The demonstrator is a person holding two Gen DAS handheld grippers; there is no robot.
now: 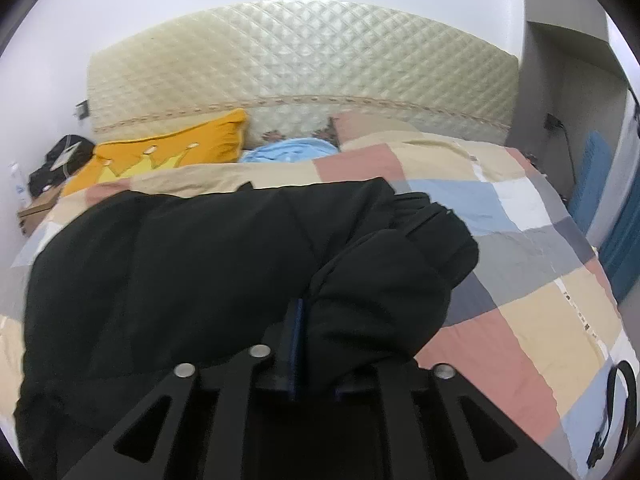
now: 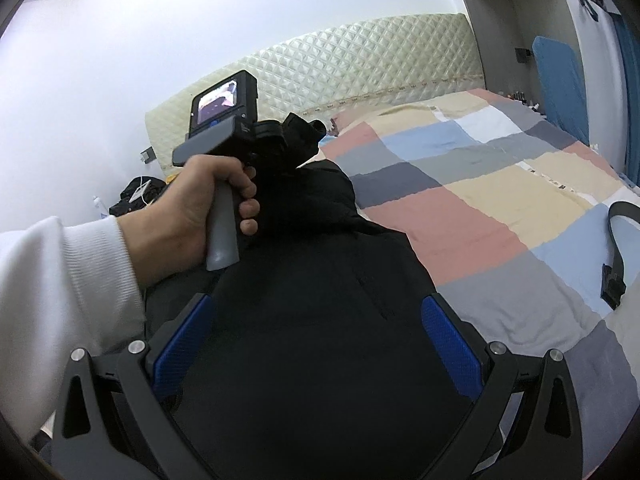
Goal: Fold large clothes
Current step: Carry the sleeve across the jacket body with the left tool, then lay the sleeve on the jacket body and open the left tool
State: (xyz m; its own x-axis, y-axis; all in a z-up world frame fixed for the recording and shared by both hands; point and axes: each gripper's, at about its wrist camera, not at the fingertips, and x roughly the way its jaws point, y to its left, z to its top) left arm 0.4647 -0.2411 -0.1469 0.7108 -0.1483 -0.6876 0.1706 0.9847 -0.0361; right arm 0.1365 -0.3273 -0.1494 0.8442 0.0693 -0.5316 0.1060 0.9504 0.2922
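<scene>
Garment: a large black coat (image 1: 168, 264) lies spread across the patchwork quilt (image 1: 532, 320) on the bed, its body flat toward the yellow cushion (image 1: 160, 156) side. One bulky part, seemingly a sleeve (image 1: 392, 280), is brought over onto the body and stands up in a hump.

Left gripper (image 1: 316, 344): low over the coat, fingers narrowly apart with the thick black fabric of that hump between them. Whether the pads press on it I cannot tell; the cloth hides one finger. The hand (image 2: 208, 204) on its handle shows in the right wrist view.

Right gripper (image 2: 316, 344): fingers wide apart, hovering over the coat's near part, holding nothing.

Step in hand, as I judge it: laying the sleeve inward across the body.

To do it well:
- set the sleeve flat before letting go, so the padding does not spring back
- line its edge with the coat's side, not diagonal
- use the right gripper to pin or smooth the body while the left one lets go
- keep clear of the black strap (image 2: 618, 240) lying on the quilt at the bed's right.
</scene>
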